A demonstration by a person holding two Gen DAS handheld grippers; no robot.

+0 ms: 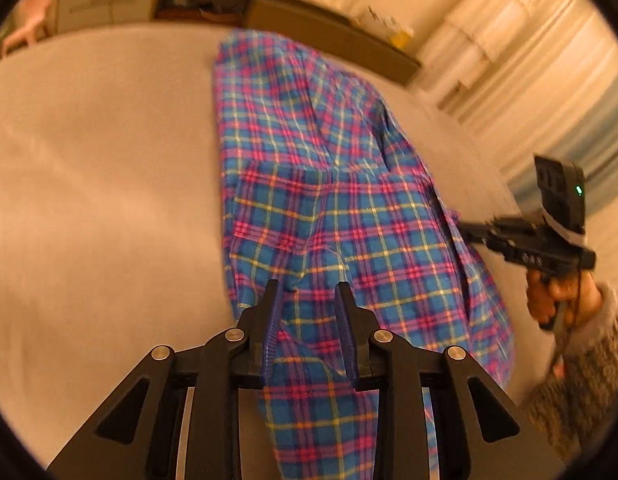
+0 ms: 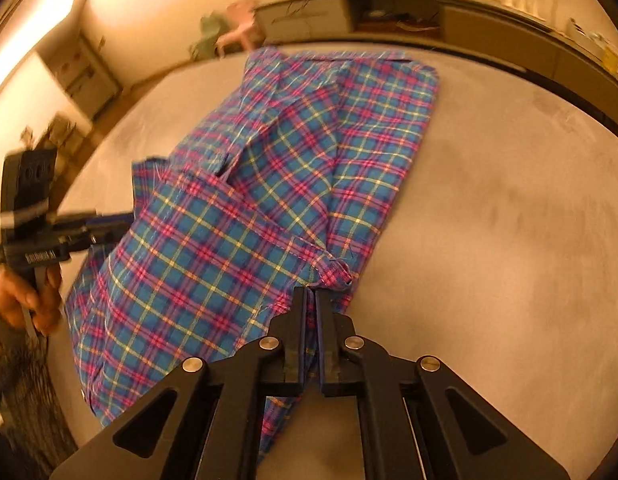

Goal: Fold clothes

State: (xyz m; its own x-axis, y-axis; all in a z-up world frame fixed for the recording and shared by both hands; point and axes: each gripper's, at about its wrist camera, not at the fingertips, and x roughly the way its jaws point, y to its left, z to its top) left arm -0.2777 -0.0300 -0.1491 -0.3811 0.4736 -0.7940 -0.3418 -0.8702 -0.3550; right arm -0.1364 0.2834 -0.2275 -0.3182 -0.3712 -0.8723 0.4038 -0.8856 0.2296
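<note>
A plaid shirt point(image 1: 329, 180) in blue, pink and yellow lies partly folded on a beige surface point(image 1: 89, 200). My left gripper point(image 1: 308, 292) is open over its near end, and fabric passes between the two blue pads. In the right wrist view the same shirt point(image 2: 269, 160) stretches away from my right gripper point(image 2: 311, 292), which is shut on a bunched corner of the cloth. Each view also shows the other tool at the shirt's side edge: the right gripper point(image 1: 467, 227) held by a hand point(image 1: 561, 296), and the left gripper point(image 2: 117, 220), blurred.
The beige surface point(image 2: 509, 200) spreads wide on both sides of the shirt. A low cabinet point(image 1: 109, 8) with clutter on top runs along the far wall. A pink chair point(image 2: 241, 32) stands beyond the far edge. Pale curtains point(image 1: 529, 60) hang at the right.
</note>
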